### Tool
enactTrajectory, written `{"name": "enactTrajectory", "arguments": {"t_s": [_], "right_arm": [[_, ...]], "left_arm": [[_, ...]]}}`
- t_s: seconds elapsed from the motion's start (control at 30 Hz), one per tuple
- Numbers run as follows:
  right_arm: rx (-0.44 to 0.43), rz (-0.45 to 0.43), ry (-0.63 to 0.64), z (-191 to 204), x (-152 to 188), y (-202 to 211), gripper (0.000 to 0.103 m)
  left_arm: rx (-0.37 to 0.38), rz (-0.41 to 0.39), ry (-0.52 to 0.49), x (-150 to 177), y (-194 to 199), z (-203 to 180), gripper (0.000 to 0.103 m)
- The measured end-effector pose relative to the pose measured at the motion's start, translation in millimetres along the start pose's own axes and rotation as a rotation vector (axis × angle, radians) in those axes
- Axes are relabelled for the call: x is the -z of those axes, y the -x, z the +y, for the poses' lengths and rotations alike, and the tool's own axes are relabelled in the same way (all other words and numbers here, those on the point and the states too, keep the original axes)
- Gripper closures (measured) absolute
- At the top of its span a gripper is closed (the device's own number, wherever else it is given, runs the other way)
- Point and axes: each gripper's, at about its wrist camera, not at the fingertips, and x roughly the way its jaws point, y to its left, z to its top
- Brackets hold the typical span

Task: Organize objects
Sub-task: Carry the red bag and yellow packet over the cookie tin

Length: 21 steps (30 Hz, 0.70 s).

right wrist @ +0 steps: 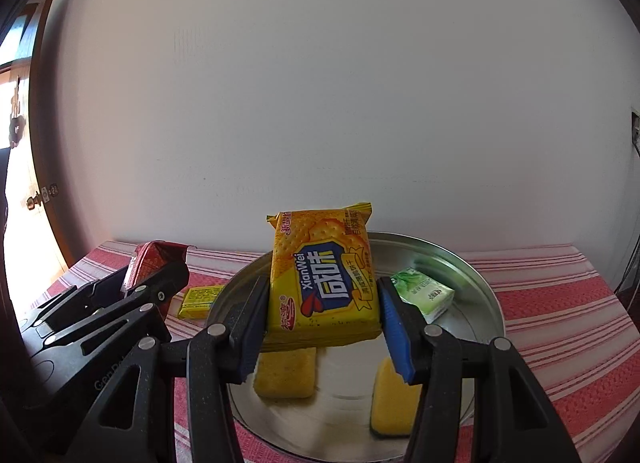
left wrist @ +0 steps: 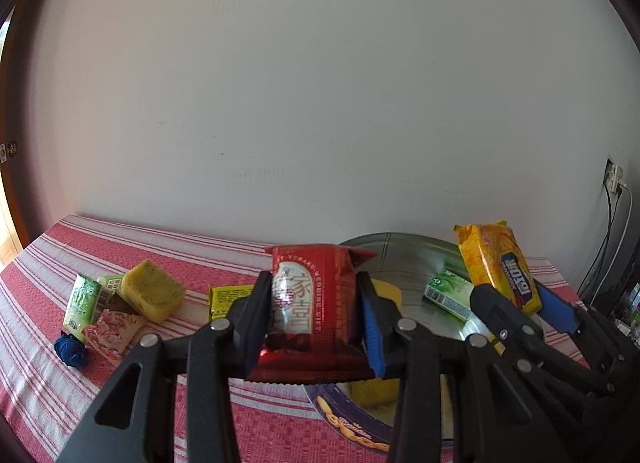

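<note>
Two grippers: both loaded, both raised over the table, side by side.
Left gripper: clamped across the sides of a red foil snack packet with a white label; packet upright, lifted clear of the cloth, near edge of the tin just below and to the right.
Right gripper: clamped across a yellow plastic cracker packet with blue lettering; packet upright, hanging over the tin's middle.
Grip choice: side pinch on both, probably so each packet can drop flat once let go.
Round silver metal tin: on the cloth under the right gripper; looks like the collecting spot.
Already in tin: two yellow sponge-like blocks, one near left, one near right; small green-and-white tissue pack toward the far right wall.
Tin's outer wall: dark blue with gold print, seen only in the left wrist view.
Still on cloth, left of tin: small yellow flat box just beside the tin.
Farther left: loose cluster of a yellow block, green packets, a pink patterned packet and a dark blue crumpled item, touching or overlapping.
Red-and-white striped tablecloth: covers the table up to the plain white wall.
Judgement: sorting partly done; both packets likely bound for the tin, cluster not yet collected.
Risk: crowded tin floor, packets may land on the blocks.
</note>
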Motion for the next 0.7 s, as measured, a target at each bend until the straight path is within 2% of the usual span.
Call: {"name": "enactTrajectory", "arguments": {"t_s": [0.27,0.57,0.7], "right_arm": [[0.113,0.016,-0.024,-34,0,-14,0.048],[0.190,0.069,-0.067,-61,5,-26,0.048],[0.208,0.098,-0.070,-61,11,-32,0.048]], "left_arm": [[0.028,0.032,-0.035,4,-23,-28,0.062],[0.038,0.063,-0.075,16,-42,-37,0.062],[0.038,0.073,-0.089,20,-48,-39,0.062]]}}
